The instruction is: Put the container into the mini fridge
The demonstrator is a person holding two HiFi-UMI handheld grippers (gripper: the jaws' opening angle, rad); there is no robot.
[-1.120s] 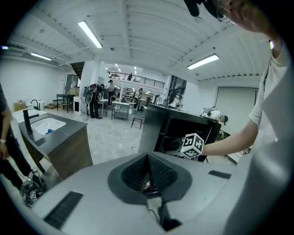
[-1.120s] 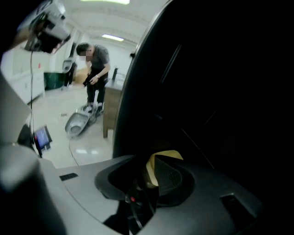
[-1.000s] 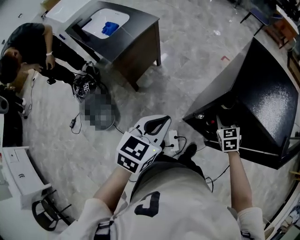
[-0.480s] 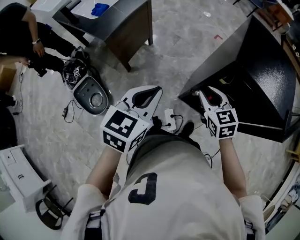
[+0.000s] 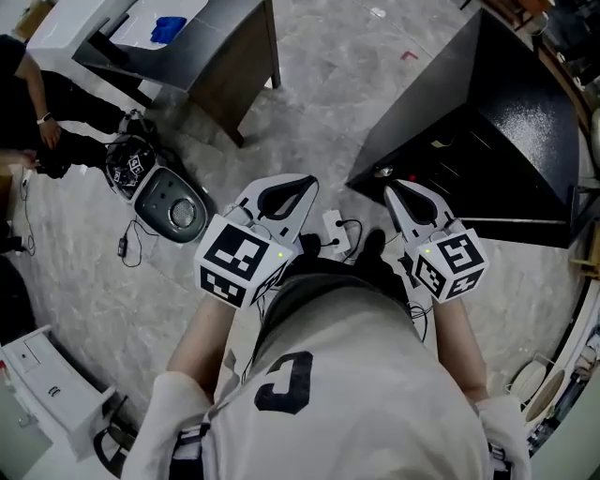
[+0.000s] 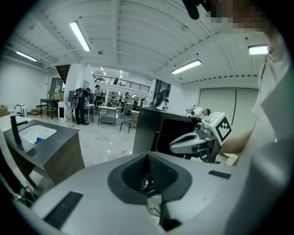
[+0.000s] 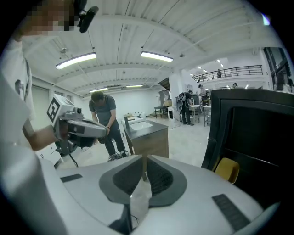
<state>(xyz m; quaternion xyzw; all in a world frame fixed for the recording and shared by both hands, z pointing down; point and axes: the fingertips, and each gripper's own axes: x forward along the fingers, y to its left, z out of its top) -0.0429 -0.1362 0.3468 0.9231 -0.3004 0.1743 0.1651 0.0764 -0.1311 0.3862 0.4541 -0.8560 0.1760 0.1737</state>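
Note:
The black mini fridge (image 5: 497, 112) stands on the floor at the right with its front open toward me. A small yellow thing (image 7: 227, 170), perhaps the container, lies low inside it. My right gripper (image 5: 390, 191) is shut and empty, just outside the fridge's near corner, and its jaws meet at the tips in the right gripper view (image 7: 144, 158). My left gripper (image 5: 307, 182) is held in front of my body, shut with nothing in it (image 6: 148, 156). It sees the right gripper (image 6: 197, 140) before the fridge (image 6: 156, 131).
A dark table with a white sink (image 5: 202, 47) holding a blue item (image 5: 169, 28) stands at the upper left. A person (image 7: 103, 119) stands by it. A grey device (image 5: 169, 208) and a power strip (image 5: 335, 228) with cables lie on the floor near my feet.
My right gripper has drawn back out of the fridge toward my body. The left gripper has hardly moved. The head view has shifted, so the table sits higher in the frame.

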